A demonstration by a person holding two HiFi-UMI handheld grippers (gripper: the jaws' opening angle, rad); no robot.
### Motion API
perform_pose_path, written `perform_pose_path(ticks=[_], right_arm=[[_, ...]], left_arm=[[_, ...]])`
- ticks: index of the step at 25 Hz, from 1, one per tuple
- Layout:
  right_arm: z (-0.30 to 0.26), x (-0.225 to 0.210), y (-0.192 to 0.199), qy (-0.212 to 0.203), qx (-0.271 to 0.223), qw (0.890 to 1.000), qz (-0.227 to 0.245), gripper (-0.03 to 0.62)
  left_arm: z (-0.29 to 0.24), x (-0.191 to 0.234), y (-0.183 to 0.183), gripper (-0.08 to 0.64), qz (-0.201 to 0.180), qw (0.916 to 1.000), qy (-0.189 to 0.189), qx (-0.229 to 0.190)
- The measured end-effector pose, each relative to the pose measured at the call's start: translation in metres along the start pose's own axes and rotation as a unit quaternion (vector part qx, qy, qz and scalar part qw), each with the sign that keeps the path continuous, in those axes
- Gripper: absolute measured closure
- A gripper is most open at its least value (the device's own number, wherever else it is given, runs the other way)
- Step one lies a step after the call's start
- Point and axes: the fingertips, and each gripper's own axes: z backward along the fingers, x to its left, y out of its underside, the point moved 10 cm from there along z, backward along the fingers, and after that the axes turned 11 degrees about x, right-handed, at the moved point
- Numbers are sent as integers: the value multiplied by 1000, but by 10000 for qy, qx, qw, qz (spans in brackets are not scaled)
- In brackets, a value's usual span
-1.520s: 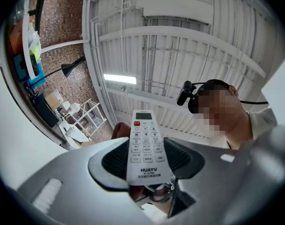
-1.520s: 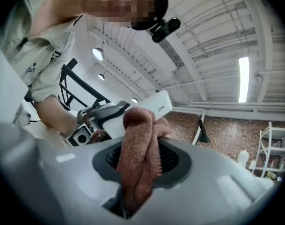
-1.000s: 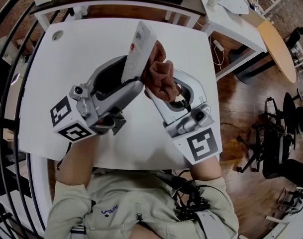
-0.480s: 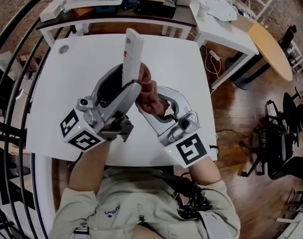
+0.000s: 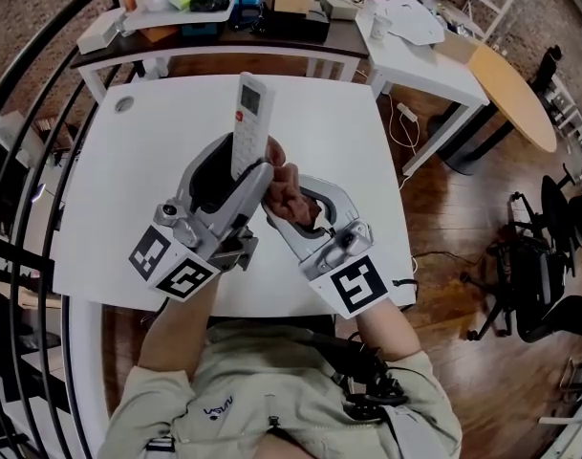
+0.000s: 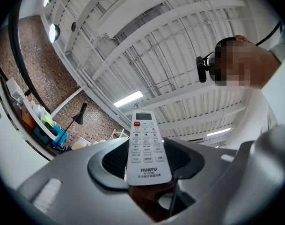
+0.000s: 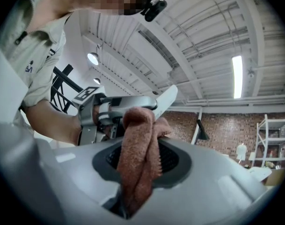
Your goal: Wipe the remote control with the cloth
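Left hand-held gripper [image 6: 149,184] grasps the rigid, probably slick remote [image 6: 144,146] at its 6 o'clock end; right hand-held gripper [image 7: 138,184] pinches the soft cloth [image 7: 140,144].

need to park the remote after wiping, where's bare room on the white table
Bare: the left side of the white square table, below the round grey hole, and its right strip. Crowded: the middle, where the left gripper holds the white remote control beside the reddish-brown cloth in the right gripper.
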Motion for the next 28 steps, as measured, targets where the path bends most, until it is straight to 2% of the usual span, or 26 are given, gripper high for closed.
perform_pose_path(ticks=[5,11,20,24,28], right_arm=[[-6,-31,-10,419,-5,9991,57,485],[-18,-80,-19,988,97,9950,122,485],[-52,-126,-28,1414,-19,9897,198,485],[-61,-135,-16,1581,63,9873,111,485],[-78,-146,1,1680,245,9855,-13,485]], left_arm=[[-2,16,-15,318,-500,9969,-609,-63],[-17,33,-32,318,-1300,9828,-1310,43],[-51,55,-45,318,-2020,9642,-1712,105],[-58,67,-39,318,-2156,9569,-1943,105],[-69,91,-25,318,-2292,9467,-2240,313]])
